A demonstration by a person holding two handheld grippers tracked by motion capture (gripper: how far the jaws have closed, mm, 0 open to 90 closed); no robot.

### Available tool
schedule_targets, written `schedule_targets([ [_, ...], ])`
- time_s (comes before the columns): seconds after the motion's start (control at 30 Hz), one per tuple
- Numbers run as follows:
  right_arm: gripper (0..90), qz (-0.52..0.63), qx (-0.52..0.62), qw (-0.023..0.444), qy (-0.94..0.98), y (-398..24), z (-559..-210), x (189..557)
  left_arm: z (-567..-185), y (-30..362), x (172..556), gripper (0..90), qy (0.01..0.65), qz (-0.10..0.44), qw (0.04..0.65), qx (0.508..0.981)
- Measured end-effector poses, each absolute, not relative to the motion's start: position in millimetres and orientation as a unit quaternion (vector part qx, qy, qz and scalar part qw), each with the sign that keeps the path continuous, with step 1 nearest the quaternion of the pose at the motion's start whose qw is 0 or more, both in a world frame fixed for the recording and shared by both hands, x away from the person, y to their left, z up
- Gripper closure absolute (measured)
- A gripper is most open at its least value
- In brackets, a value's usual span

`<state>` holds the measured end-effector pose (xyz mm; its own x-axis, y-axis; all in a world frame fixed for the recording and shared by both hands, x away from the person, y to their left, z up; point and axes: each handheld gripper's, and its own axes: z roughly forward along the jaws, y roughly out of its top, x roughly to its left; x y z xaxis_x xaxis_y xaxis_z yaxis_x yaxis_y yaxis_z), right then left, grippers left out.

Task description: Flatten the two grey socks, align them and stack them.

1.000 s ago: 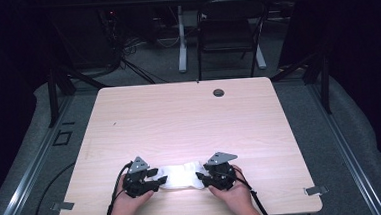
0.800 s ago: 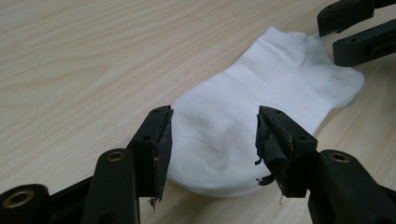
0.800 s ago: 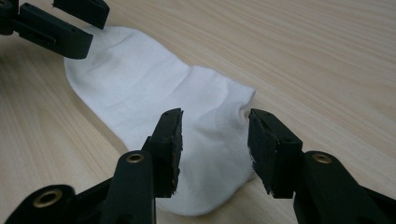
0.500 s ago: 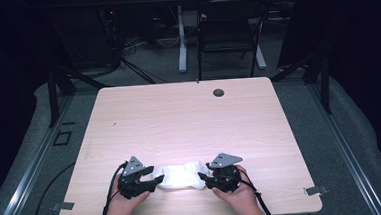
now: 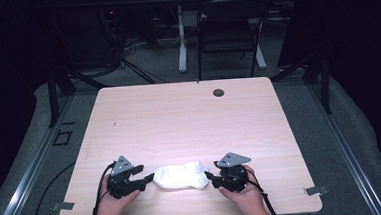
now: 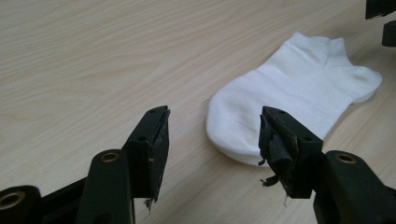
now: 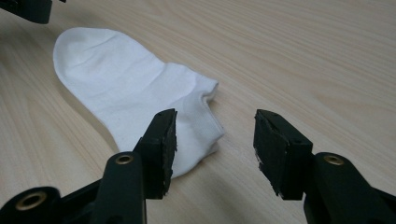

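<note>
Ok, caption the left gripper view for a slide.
Open left gripper poised at the toe of a white sock lying flat on the wooden table.

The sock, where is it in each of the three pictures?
High view: the sock lies near the table's front edge, between the left gripper and right gripper.
Left gripper view: the sock is right of centre, toe end nearest.
Right gripper view: the sock is left of centre, cuff end nearest.
Shared landmark: the table, with its pale wood grain.
</note>
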<state>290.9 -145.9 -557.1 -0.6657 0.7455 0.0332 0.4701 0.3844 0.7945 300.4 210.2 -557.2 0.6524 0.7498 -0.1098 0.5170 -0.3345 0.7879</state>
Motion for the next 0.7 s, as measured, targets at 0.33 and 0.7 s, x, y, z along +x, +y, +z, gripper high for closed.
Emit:
schedule_targets([
  [0.33, 45.6, 0.387, 0.388, 0.167, 0.819, -152.8, -557.2, 287.2, -558.1, 222.0, 293.6, 41.7, 0.395, 0.150, 0.407, 0.809],
  [0.7, 43.1, 0.385, 0.415, 0.168, 0.807, -154.8, -565.9, 292.0, -565.9, 227.2, 301.1, 40.1, 0.392, 0.168, 0.389, 0.816],
])
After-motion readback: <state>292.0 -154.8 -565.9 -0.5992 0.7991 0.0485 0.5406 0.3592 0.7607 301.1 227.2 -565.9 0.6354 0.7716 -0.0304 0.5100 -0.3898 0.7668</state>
